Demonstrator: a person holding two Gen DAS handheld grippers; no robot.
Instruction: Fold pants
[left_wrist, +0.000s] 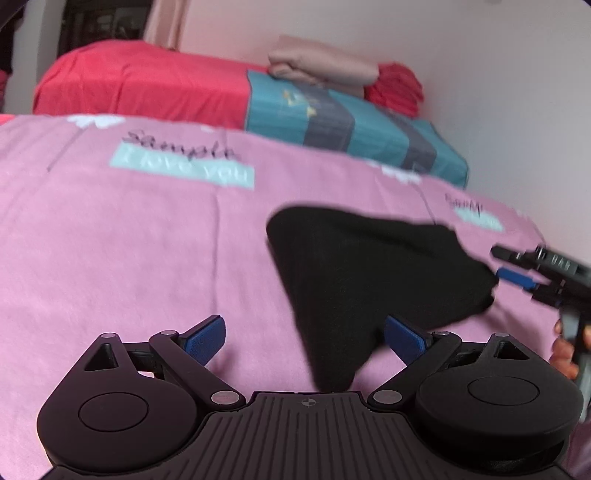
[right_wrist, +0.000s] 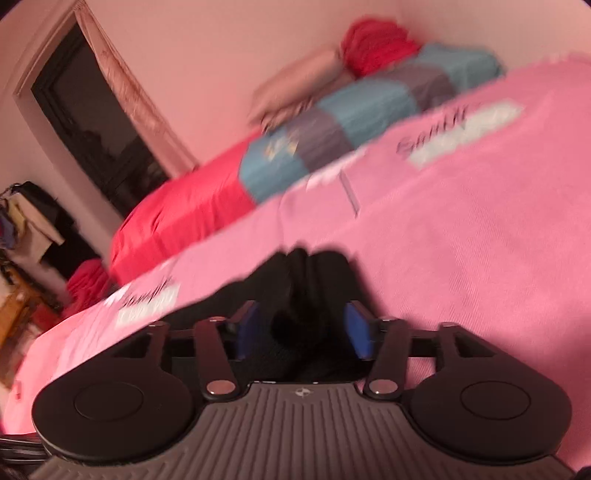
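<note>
Pants (left_wrist: 369, 266) bunched on pink bedspread (left_wrist: 129, 240) — second bed (left_wrist: 147, 85) behind

Matt black cloth pants (left_wrist: 369, 266) lie on a soft, finely woven pink bedspread (left_wrist: 147, 240).

Pants (left_wrist: 362, 273) lie on the bedspread (left_wrist: 129, 240), second bed (left_wrist: 147, 81) behind.
</note>
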